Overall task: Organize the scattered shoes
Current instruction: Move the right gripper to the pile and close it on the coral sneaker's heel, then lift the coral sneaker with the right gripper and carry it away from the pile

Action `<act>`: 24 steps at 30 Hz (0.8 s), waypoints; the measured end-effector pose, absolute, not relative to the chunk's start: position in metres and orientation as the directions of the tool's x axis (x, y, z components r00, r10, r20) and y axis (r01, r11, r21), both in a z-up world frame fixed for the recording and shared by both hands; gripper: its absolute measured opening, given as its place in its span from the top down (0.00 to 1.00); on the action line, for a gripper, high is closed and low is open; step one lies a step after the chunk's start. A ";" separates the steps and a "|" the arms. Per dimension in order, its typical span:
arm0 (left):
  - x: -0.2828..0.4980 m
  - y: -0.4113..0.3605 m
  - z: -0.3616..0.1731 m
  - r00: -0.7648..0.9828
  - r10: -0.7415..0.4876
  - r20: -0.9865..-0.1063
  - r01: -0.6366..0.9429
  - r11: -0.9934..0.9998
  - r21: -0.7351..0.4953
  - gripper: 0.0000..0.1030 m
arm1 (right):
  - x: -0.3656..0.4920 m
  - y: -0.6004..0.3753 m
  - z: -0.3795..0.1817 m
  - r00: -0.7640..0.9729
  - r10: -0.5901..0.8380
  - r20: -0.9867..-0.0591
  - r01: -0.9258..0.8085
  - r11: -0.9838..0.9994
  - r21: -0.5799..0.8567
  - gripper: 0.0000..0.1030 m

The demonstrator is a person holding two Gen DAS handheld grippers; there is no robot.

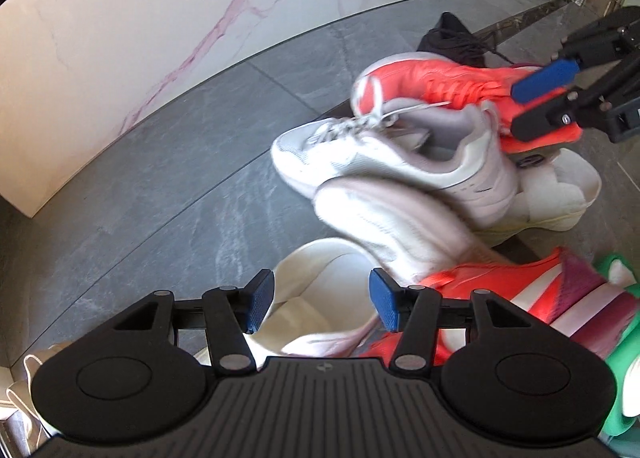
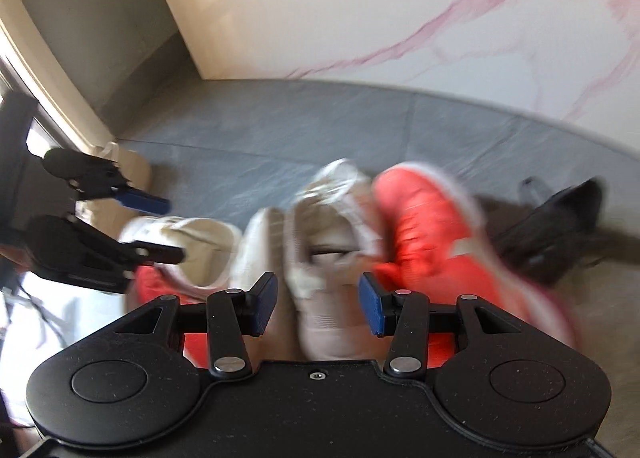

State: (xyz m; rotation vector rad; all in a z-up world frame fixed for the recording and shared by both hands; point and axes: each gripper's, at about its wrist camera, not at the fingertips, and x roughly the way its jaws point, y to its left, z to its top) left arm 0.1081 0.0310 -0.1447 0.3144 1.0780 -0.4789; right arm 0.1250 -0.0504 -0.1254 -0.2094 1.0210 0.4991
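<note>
Probably a home entryway: grey stone floor tiles, a veined marble wall, shoes heaped together.

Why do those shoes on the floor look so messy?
They lie heaped, not paired: a white sneaker rests tilted on other pale shoes, one orange sneaker sits behind it, its apparent mate lies apart in front, and a black shoe trails loose laces.

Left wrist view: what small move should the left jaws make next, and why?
Probably lower the left gripper and close on the cream shoe. Its jaws stand open, the shoe lies between them untouched, and there is floor beside it to set it on.
</note>
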 end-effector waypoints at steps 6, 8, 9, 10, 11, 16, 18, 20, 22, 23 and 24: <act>0.106 0.010 -0.143 0.378 -0.241 -0.894 0.556 0.831 0.011 0.51 | 0.113 -0.066 -0.121 0.534 0.128 -0.836 -0.522 0.828 -0.207 0.57; 0.105 0.006 -0.143 0.373 -0.250 -0.894 0.565 0.825 0.005 0.51 | 0.111 -0.068 -0.128 0.564 0.077 -0.822 -0.537 0.790 -0.294 0.57; 0.104 0.005 -0.143 0.370 -0.252 -0.894 0.568 0.823 0.003 0.51 | 0.111 -0.070 -0.132 0.577 0.055 -0.815 -0.539 0.776 -0.329 0.57; 0.103 0.002 -0.144 0.366 -0.256 -0.895 0.574 0.819 0.000 0.51 | 0.111 -0.072 -0.136 0.590 0.032 -0.806 -0.539 0.759 -0.365 0.57; 0.102 0.000 -0.145 0.363 -0.256 -0.896 0.576 0.817 -0.001 0.51 | 0.111 -0.073 -0.142 0.605 0.003 -0.796 -0.538 0.740 -0.405 0.57; 0.100 -0.005 -0.149 0.347 -0.255 -0.903 0.583 0.812 -0.005 0.51 | 0.119 -0.073 -0.158 0.617 -0.023 -0.787 -0.554 0.698 -0.454 0.60; 0.100 -0.006 -0.150 0.344 -0.256 -0.904 0.585 0.811 -0.007 0.51 | 0.119 -0.071 -0.163 0.625 -0.026 -0.780 -0.561 0.680 -0.472 0.63; 0.099 -0.005 -0.150 0.342 -0.256 -0.904 0.584 0.812 -0.009 0.51 | 0.120 -0.072 -0.163 0.637 -0.031 -0.770 -0.560 0.669 -0.490 0.68; 0.099 -0.004 -0.150 0.340 -0.254 -0.905 0.581 0.814 -0.010 0.51 | 0.122 -0.071 -0.165 0.646 -0.033 -0.763 -0.557 0.663 -0.500 0.70; 0.098 -0.004 -0.151 0.339 -0.252 -0.906 0.579 0.815 -0.010 0.51 | 0.122 -0.072 -0.165 0.650 -0.031 -0.759 -0.556 0.662 -0.503 0.74; 0.098 -0.003 -0.152 0.338 -0.250 -0.907 0.577 0.817 -0.010 0.51 | 0.122 -0.072 -0.164 0.654 -0.031 -0.756 -0.554 0.662 -0.506 0.80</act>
